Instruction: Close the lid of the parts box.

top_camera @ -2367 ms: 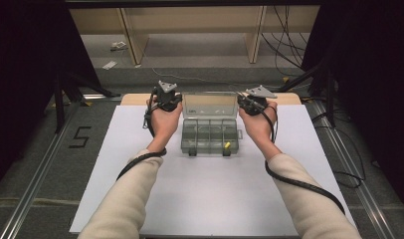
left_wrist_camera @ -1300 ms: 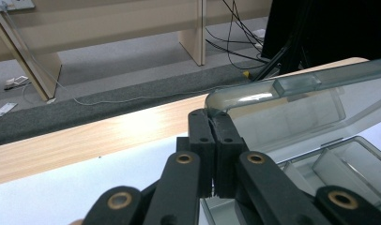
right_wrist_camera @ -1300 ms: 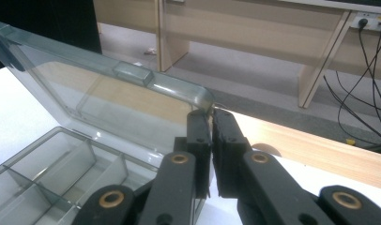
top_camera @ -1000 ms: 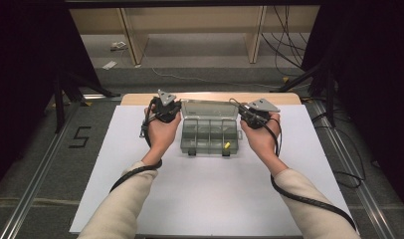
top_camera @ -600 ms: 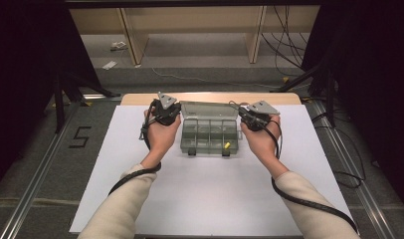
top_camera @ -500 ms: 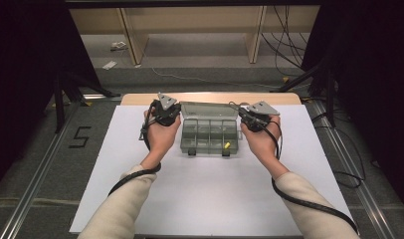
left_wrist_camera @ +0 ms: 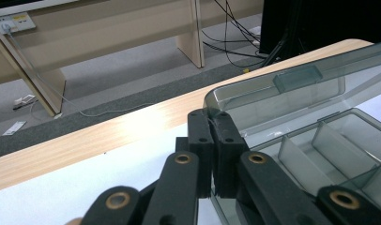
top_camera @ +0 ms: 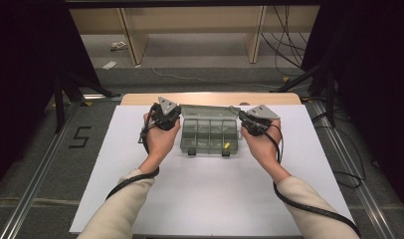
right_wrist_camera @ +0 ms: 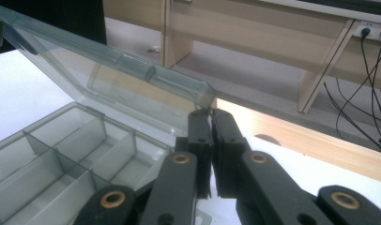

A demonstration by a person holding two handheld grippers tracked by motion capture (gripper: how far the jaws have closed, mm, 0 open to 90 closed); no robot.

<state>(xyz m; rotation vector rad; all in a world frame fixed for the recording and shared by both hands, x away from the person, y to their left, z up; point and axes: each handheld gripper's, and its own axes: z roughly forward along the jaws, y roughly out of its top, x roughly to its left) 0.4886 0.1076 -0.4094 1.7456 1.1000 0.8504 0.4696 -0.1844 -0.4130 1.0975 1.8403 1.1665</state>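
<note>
A clear grey compartment box [top_camera: 210,135] sits on the white sheet, and its hinged lid [top_camera: 210,110] stands partly raised at the far side. My left gripper [top_camera: 179,114] is shut on the lid's left corner. My right gripper [top_camera: 239,114] is shut on its right corner. In the left gripper view the black jaws [left_wrist_camera: 211,117] meet on the lid's corner rim, with the lid [left_wrist_camera: 292,89] leaning over the empty compartments [left_wrist_camera: 329,145]. The right gripper view mirrors this: the jaws [right_wrist_camera: 211,117] pinch the corner of the lid [right_wrist_camera: 109,70] above the box [right_wrist_camera: 62,154]. A small yellow piece [top_camera: 227,145] lies near the box's front right.
The white sheet [top_camera: 210,199] covers the table, and a wooden edge [top_camera: 210,98] shows beyond it. Wooden shelf legs [top_camera: 130,40] and cables [top_camera: 289,50] are on the floor behind. A "5" mark [top_camera: 80,137] and metal rails flank the table.
Since the earliest frame both hands have come down and toward me with the lid, which now leans lower over the box. Over the last second nothing visibly moved.
</note>
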